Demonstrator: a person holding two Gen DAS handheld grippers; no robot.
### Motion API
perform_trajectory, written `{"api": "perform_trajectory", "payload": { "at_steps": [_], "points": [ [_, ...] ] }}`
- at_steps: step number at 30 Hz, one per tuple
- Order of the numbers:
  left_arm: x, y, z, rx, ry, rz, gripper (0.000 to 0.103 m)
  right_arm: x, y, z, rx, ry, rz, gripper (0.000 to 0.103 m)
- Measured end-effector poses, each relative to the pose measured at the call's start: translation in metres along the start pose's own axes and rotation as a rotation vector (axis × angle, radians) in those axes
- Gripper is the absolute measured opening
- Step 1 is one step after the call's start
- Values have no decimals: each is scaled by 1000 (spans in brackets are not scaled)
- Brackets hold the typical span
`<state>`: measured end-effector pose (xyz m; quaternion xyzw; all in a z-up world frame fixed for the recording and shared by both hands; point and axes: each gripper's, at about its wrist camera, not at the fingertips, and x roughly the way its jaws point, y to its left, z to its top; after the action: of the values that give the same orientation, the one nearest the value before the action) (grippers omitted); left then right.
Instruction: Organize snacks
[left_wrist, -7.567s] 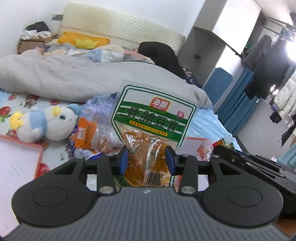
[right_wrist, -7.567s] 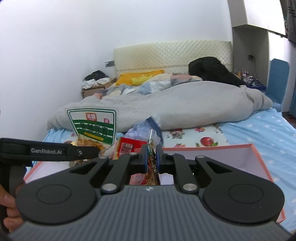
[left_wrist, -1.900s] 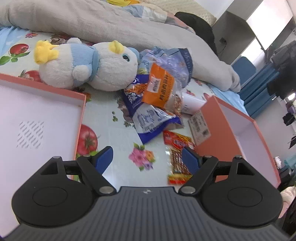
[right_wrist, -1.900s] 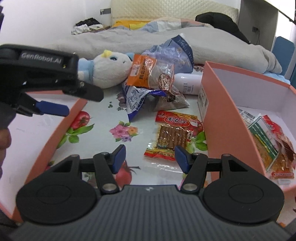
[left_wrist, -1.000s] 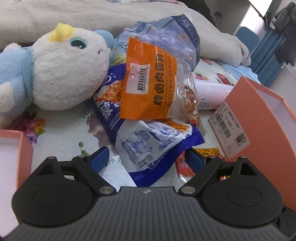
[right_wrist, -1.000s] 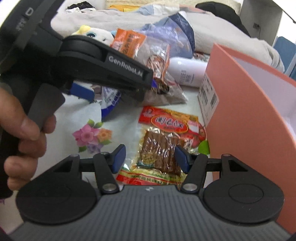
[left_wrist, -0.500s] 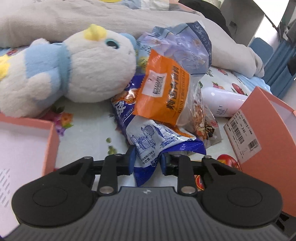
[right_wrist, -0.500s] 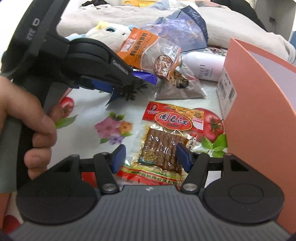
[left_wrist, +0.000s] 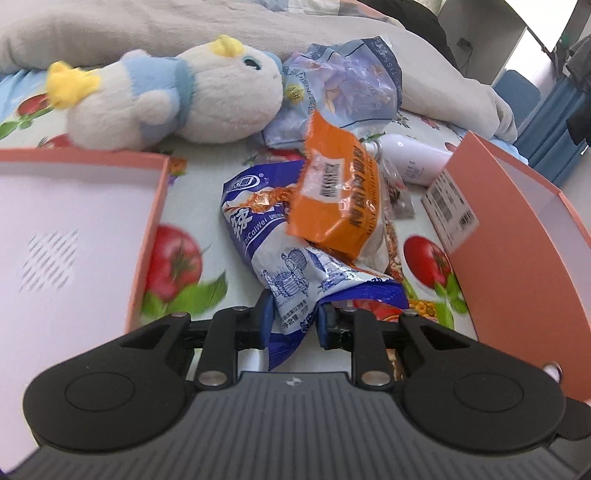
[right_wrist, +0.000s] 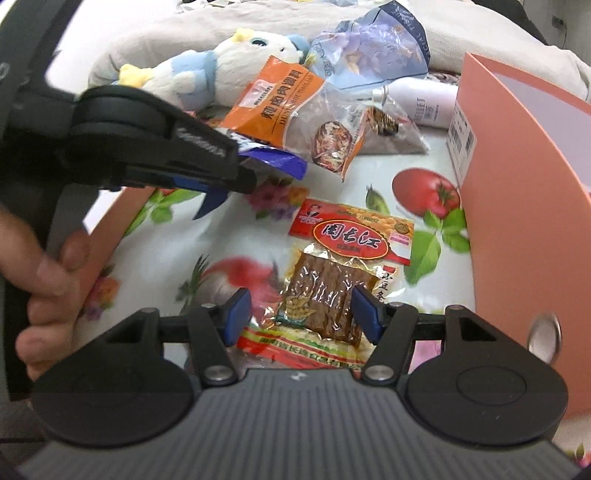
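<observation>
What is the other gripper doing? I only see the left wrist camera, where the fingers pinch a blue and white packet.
Observer: The right gripper is open, its fingers on either side of a red packet of brown strips.
Visitor: Has it lifted that packet?
Observer: No, the red packet lies flat on the flowered sheet, and it looks unpinched.
Visitor: What carries the gripper I look through?
Observer: A bare hand wraps the handle of the left gripper, whose jaws have just been closing on the blue packet.
</observation>
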<state>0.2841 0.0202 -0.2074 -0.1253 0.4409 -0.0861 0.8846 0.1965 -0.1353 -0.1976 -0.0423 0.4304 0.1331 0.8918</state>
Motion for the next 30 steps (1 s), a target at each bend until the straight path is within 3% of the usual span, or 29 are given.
{"api": "perform_trajectory", "payload": {
  "at_steps": [13,17,19,21,24,26,30],
  "points": [
    [-70,5,-62,2,40,15,27,-35,0,-32,4,10,26,61],
    [-87,9,-66,-53,47,4,32,-47,-1,-33,16,-6,16,61],
    [-98,12,-62,-89,34,-33,45,-51,-4,-32,48,-7,13,61],
    [-106,13,-59,-115,28,-57,82,-53,-10,-30,109,0,22,61],
    [-117,10,-57,-125,6,-85,87,-53,-11,-28,149,-2,13,70],
    [-116,12,-54,-158,4,-99,91,-53,-12,-27,168,-24,0,83],
    [-97,23,-47,-261,17,-79,92,-42,-10,-27,168,-18,-30,83]
  ]
}}
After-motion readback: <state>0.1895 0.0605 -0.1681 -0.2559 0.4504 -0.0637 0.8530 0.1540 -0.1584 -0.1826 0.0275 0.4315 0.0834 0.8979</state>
